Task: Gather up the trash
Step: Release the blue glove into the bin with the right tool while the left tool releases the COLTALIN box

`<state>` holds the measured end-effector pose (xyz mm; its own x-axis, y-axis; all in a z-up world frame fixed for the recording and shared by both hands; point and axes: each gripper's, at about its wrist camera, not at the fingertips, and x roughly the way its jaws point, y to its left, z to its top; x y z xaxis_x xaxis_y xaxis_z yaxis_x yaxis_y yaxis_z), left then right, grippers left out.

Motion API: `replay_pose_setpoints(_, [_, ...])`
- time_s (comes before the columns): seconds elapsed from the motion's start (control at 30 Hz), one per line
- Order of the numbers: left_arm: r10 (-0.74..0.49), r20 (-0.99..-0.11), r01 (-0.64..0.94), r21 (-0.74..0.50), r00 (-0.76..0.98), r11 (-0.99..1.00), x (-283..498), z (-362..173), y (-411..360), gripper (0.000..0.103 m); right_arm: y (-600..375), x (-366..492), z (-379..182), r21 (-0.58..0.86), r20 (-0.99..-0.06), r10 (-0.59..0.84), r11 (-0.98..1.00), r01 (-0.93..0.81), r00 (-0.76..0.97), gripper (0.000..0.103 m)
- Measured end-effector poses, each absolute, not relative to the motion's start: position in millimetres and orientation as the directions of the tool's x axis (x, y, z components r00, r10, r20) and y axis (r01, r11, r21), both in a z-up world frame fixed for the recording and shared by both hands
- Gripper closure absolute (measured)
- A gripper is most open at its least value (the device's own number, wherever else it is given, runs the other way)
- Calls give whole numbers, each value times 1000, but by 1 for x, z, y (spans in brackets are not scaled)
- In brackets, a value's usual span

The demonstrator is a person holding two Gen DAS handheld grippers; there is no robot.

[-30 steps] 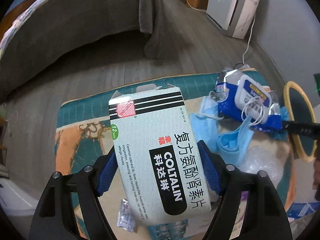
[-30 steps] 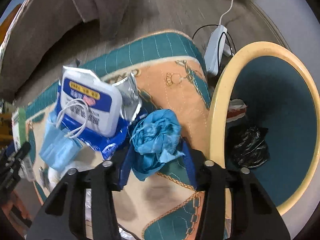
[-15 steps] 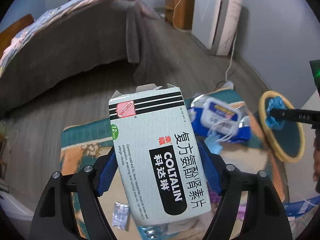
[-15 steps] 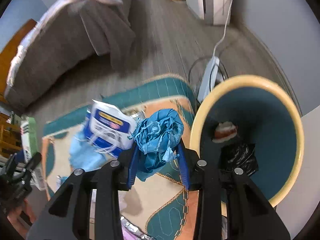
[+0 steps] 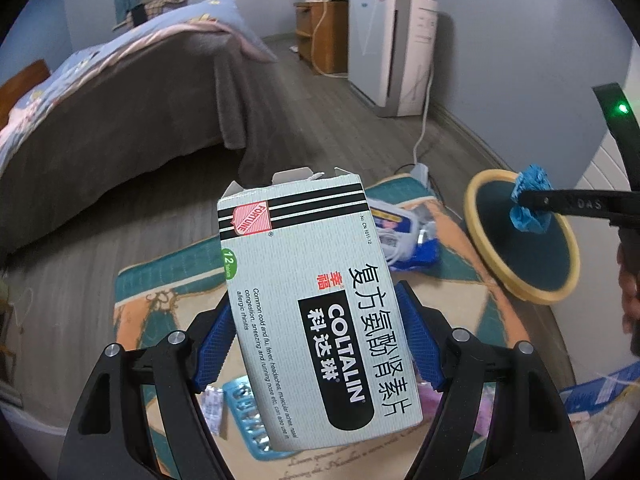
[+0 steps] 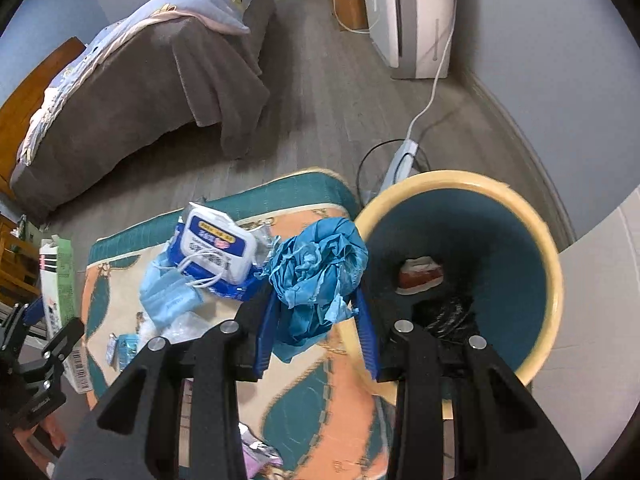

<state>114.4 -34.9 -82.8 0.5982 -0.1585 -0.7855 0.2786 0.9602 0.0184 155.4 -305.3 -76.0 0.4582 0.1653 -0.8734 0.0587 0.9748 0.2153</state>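
surface: low table under a teal, orange and cream patterned cloth (image 6: 316,396), littered with trash
room: bedroom, grey wood-look floor (image 5: 320,120), bed (image 5: 120,92) with brown cover and blue quilt, white appliance (image 5: 394,52) against the wall, wooden cabinet (image 5: 320,36) beside it, white power strip (image 6: 402,162) with cable on the floor past the table edge
left gripper (image 5: 316,344): blue pads clamped on the sides of a coltalin medicine box (image 5: 308,304), box held above the table, torn flap end pointing away
right gripper (image 6: 316,328): pads pinched tight on a crumpled blue glove (image 6: 320,276), wad held at the near rim of the bin
trash bin (image 6: 556,280): round, cream rim, teal inside, just beside the table; black bag (image 6: 452,312) and a red-white scrap (image 6: 420,276) lie in it
on table: wet wipes pack (image 6: 218,242) with white loops over it, blue face mask (image 6: 170,300) touching it, blister pack (image 5: 248,412) under the box, small packets (image 6: 124,346) near the mask
change vs earlier: both cameras have tilted up, far more room shows now; glove has risen off the cloth and crossed to the bin rim; box grip same; wipes pack and mask unmoved
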Motion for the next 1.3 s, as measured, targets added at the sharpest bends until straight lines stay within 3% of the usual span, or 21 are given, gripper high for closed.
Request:
replay_pose_setpoints(0.33, [-171, -798, 342, 46, 577, 939, 97, -89, -73, 27, -351, 143, -81, 181, -879, 112, 978, 106, 463, 68])
replay_pose_setpoints(0.83, [-312, -807, 427, -83, 501, 901, 101, -91, -155, 27, -413, 140, -114, 191, -907, 73, 949, 251, 414, 68])
replay_pose_setpoints(1.3, [-347, -835, 580, -42, 427, 813, 133, -109, -247, 27, -469, 130, -138, 255, -913, 75, 872, 418, 400, 68])
